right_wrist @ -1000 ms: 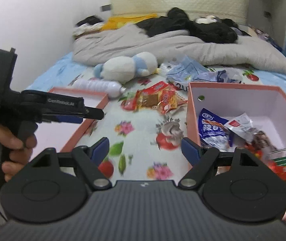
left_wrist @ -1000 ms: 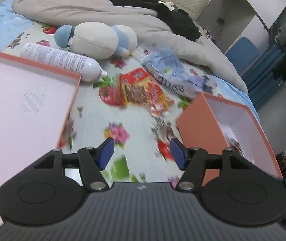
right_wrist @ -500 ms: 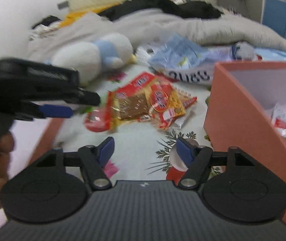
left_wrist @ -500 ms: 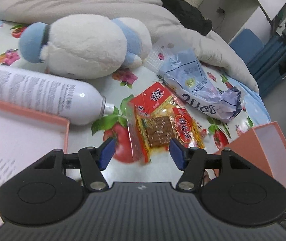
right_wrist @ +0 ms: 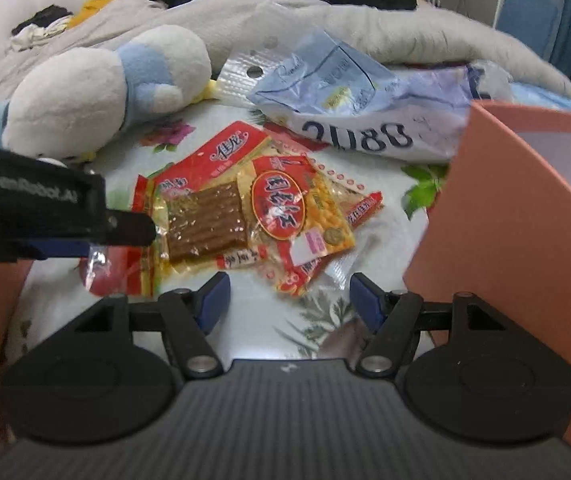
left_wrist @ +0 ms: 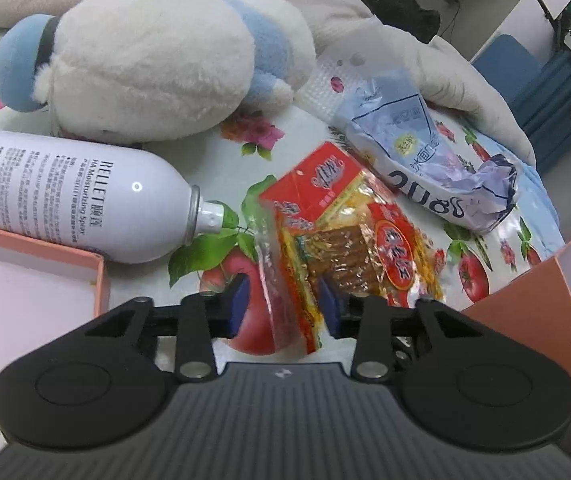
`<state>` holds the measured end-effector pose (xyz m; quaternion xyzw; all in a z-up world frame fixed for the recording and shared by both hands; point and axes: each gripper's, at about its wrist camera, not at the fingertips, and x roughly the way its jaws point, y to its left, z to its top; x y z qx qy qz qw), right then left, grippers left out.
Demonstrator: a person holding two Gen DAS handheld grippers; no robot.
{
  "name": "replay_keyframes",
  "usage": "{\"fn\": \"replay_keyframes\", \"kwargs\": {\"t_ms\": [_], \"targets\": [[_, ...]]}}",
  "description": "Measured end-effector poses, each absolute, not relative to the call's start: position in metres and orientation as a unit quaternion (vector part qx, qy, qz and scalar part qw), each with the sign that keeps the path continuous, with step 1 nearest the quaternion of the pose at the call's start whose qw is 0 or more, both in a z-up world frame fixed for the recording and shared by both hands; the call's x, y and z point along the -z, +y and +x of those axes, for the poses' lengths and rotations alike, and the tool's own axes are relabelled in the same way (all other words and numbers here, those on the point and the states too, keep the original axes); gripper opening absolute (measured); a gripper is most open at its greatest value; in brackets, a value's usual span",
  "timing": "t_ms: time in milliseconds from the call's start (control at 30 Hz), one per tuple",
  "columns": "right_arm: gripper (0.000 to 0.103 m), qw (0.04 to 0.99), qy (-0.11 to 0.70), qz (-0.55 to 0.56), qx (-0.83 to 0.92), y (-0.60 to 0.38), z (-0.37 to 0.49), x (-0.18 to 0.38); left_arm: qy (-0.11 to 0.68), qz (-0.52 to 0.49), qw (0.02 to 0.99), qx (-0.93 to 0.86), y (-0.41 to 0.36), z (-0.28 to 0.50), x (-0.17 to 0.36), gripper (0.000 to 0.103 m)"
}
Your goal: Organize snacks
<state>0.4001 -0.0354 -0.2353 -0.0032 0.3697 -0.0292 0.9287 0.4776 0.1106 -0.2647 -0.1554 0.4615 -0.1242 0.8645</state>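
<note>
1. The left gripper [left_wrist: 283,306] has its blue pads on both sides of the near edge of the red snack packets [left_wrist: 341,248]. They look about to pinch it, but I cannot tell if they squeeze yet.
2. The right gripper [right_wrist: 289,300] is spread wide and holds nothing.
3. The packets lie on the flowery bedsheet [left_wrist: 285,100]. They look light, crinkly and slippery, so the flat sealed edge is a good place to grab.
4. The orange box [right_wrist: 497,216] stands just beside them. What is inside is hidden.
5. The box lid [left_wrist: 37,276] by the spray can [left_wrist: 73,200] looks empty.

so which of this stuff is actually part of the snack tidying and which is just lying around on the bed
Part of the job:
- red snack packets
- orange box
- left tool, closing around a packet edge
- right tool

Just lying about:
- plush toy
- spray bottle
- blue bag
- grey blanket
</note>
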Motion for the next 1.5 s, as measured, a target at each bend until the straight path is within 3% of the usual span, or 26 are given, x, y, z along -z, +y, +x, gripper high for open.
{"fn": "replay_keyframes", "kwargs": {"t_ms": [67,233,300,600,933,967,1000,1033,1167,1267,1500], "targets": [[0.067,0.929,0.37,0.002,0.029,-0.036,0.401,0.236,0.464,-0.153,0.864,0.123,0.109,0.478,0.268,0.023],[0.037,0.931,0.365,0.002,0.025,-0.032,0.401,0.235,0.465,-0.18,0.859,0.117,0.112,0.474,0.274,0.009],[0.004,0.931,0.364,-0.003,0.017,-0.029,0.4,0.234,0.464,-0.196,0.857,0.112,0.115,0.469,0.273,0.007],[0.003,0.931,0.364,0.008,-0.017,-0.034,0.376,0.223,0.44,-0.236,0.864,0.061,0.129,0.415,0.253,0.002],[0.011,0.92,0.376,0.011,-0.107,-0.052,0.348,0.191,0.414,-0.242,0.877,0.036,0.144,0.333,0.242,0.001],[0.026,0.917,0.379,0.009,-0.122,-0.051,0.349,0.188,0.413,-0.237,0.879,0.035,0.144,0.327,0.243,0.001],[0.047,0.916,0.377,0.006,-0.137,-0.051,0.35,0.185,0.413,-0.232,0.88,0.037,0.144,0.322,0.242,0.001],[0.053,0.916,0.371,0.002,-0.151,-0.052,0.35,0.181,0.412,-0.227,0.882,0.041,0.144,0.317,0.24,0.001],[0.054,0.913,0.355,-0.062,-0.192,-0.039,0.372,0.165,0.422,-0.187,0.885,0.06,0.141,0.304,0.228,0.001],[0.08,0.901,0.365,-0.089,-0.216,-0.028,0.406,0.159,0.447,-0.136,0.88,0.081,0.133,0.307,0.214,0.001],[0.08,0.846,0.459,-0.176,-0.207,0.003,0.485,0.189,0.527,-0.008,0.839,0.134,0.096,0.316,0.188,0.001]]}}
